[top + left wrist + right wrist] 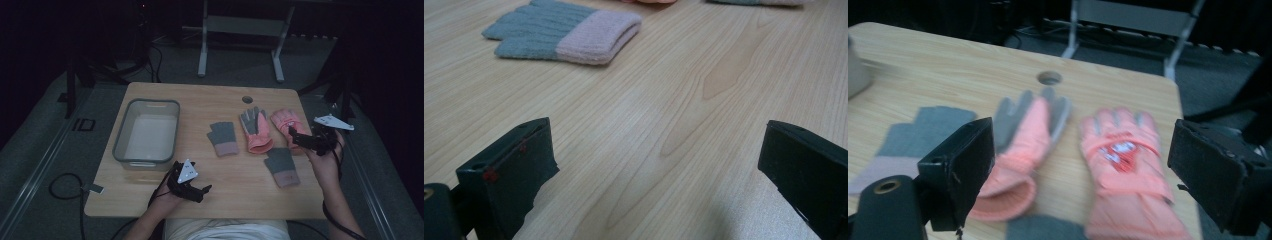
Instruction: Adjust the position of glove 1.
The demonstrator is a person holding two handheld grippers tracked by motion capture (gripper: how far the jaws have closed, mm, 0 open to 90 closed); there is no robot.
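Gloves lie in a loose row across the table (150, 90), four of them; from my high view I count a grey knit glove (222, 138) with a pink cuff near centre, a pink glove palm-up (255, 129) just to its three o'clock, a second pink glove (286, 122) beside that, and another grey knit glove (282, 167) at roughly five o'clock from centre; I hold my right gripper (298, 136) at the table's three o'clock edge, low over the cuff end of the second pink glove; its jaws stand wide apart, released, gripping nothing; in the right gripper view that glove (1125, 165) lies between the two jaws, printed side up, fingers pointing to twelve o'clock, though the picture is blurred; whether a jaw touches the fabric I cannot tell; the palm-up glove (1023, 145) sits just beside it toward nine o'clock; my left gripper (202, 192) rests at about seven o'clock on the near part of the table, jaws likewise spread open over bare wood; in the left gripper view the first grey glove (566, 34) lies ahead, well apart from the jaws; a grey bin (121, 137) stands at nine o'clock.
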